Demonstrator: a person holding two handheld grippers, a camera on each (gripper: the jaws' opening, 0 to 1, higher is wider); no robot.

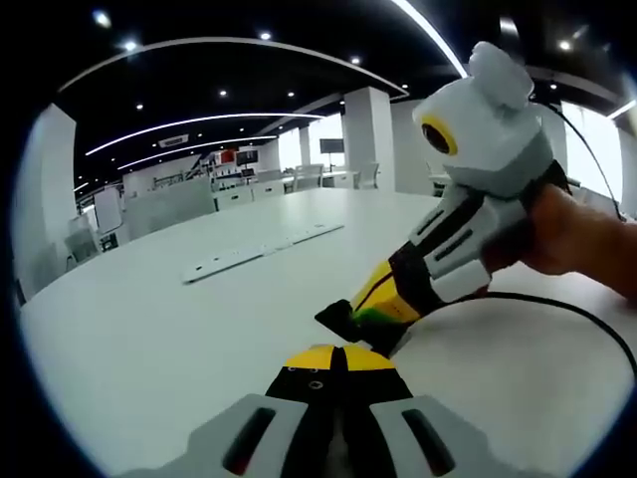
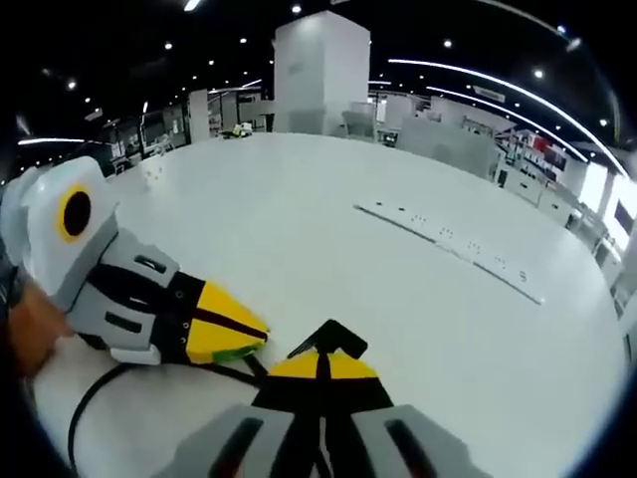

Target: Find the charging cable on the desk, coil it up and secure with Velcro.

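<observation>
Two grippers, left gripper (image 1: 336, 357) and right gripper (image 2: 320, 364), jaws clenched on one black Velcro strap (image 1: 341, 320), its direction unclear.

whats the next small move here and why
Probably press the black Velcro tab down with the right gripper while the left gripper steadies the bundle. Both sets of yellow jaws look shut and meet tip to tip at the tab on the white desk, and the black cable trails off loose, so the wrap seems unfinished.

Black cable and strap on the counter

The thin black cable (image 1: 557, 304) curves across the white counter (image 1: 149, 329); its black strap (image 2: 328, 341) sticks up beside it.
</observation>
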